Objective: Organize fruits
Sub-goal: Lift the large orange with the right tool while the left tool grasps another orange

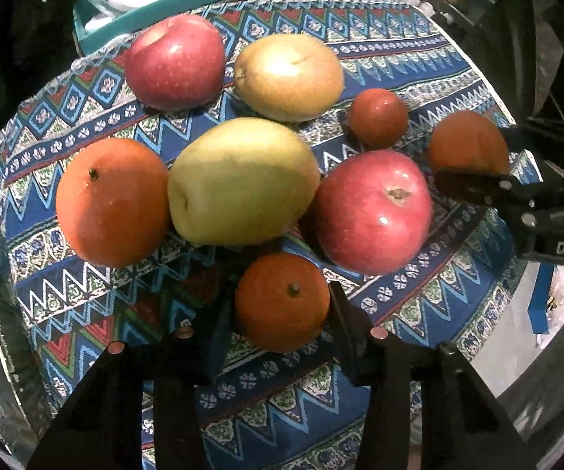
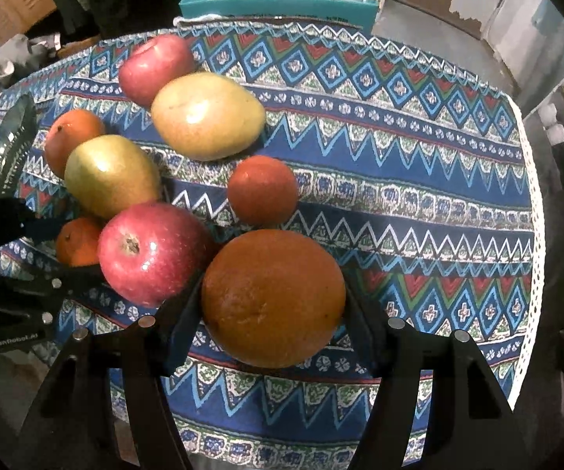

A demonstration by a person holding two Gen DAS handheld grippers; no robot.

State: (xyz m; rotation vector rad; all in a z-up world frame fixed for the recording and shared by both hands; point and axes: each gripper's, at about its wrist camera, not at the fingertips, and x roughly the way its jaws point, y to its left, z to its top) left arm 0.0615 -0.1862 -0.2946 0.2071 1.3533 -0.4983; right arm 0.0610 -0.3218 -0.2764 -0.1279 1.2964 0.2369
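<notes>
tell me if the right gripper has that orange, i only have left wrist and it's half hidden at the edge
Observer: Yes, the right gripper has a finger against each side of the big orange.
Operator: any fruit to its right
Observer: None; only cloth out to a white lace edge.
Operator: left grip look ok from there
Observer: The left gripper has a finger on each side of the small orange, seemingly touching it.
</notes>
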